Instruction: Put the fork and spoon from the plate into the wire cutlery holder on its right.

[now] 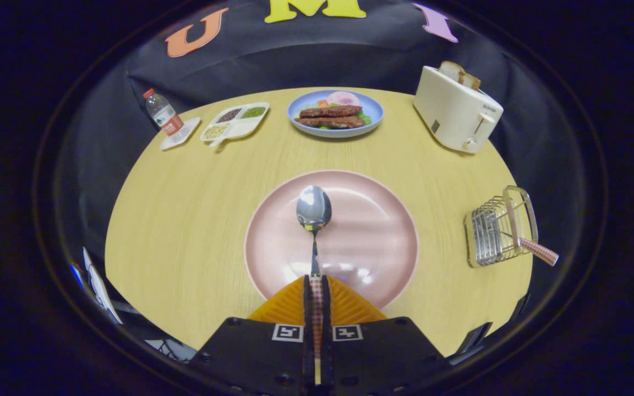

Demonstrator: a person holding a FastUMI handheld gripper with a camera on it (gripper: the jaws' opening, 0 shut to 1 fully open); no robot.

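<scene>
My gripper (316,283) is shut on the red-checked handle of a metal spoon (313,211). Its bowl points away from me over the middle of the pink plate (372,231). The plate lies on the round wooden table just beyond the fingers. To the plate's right stands the wire cutlery holder (496,228). A red-checked handle, the fork (540,251), sticks out of the holder toward the table's edge; its head is hidden inside the wire.
At the table's far side stand a blue plate of food (335,113), a white toaster (456,108) with bread at the far right, a white divided dish of beans (235,122) and a water bottle (164,116) on a small white tray at the far left.
</scene>
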